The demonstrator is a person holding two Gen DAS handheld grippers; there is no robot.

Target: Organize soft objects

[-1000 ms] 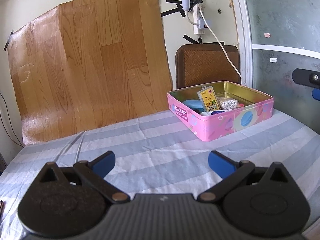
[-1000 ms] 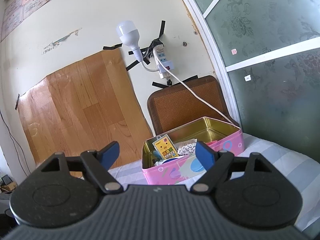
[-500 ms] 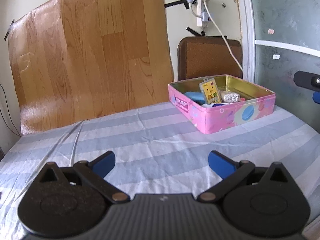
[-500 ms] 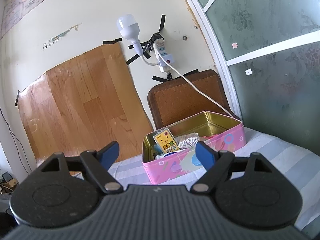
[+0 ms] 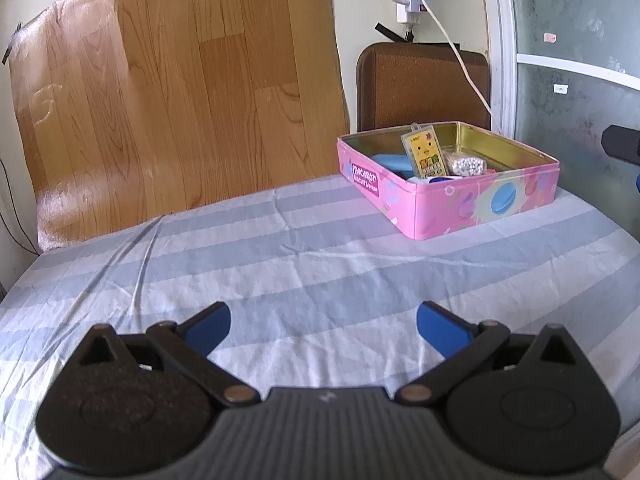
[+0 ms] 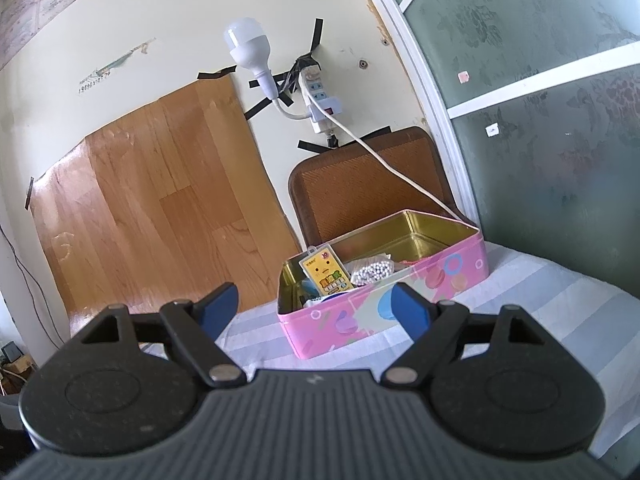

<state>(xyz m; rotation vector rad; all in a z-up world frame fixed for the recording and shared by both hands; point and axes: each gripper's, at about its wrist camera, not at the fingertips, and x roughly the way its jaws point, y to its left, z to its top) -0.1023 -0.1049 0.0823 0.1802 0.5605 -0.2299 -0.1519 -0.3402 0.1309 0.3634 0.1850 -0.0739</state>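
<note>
A pink tin box [image 5: 486, 200] stands open at the far right of the striped bedsheet [image 5: 280, 264]. It holds a yellow card pack [image 5: 423, 155], a bag of white beads [image 5: 466, 165] and a blue soft thing [image 5: 390, 161]. My left gripper [image 5: 323, 323] is open and empty, low over the sheet, well short of the tin. My right gripper [image 6: 315, 307] is open and empty, just in front of the same tin [image 6: 384, 304]; the card pack [image 6: 326, 270] and the bead bag [image 6: 374, 272] show inside it.
A brown chair back [image 5: 424, 84] stands behind the tin. A wood-grain sheet [image 5: 180, 100] leans on the wall at left. A power strip with a white cable [image 6: 320, 100] and a bulb [image 6: 248, 50] hang above. A frosted glass door [image 6: 540, 120] is at right.
My left gripper has moved forward and tipped down, so the tin sits lower and nearer in its view. My right gripper has shifted slightly. Both stay open and empty.
</note>
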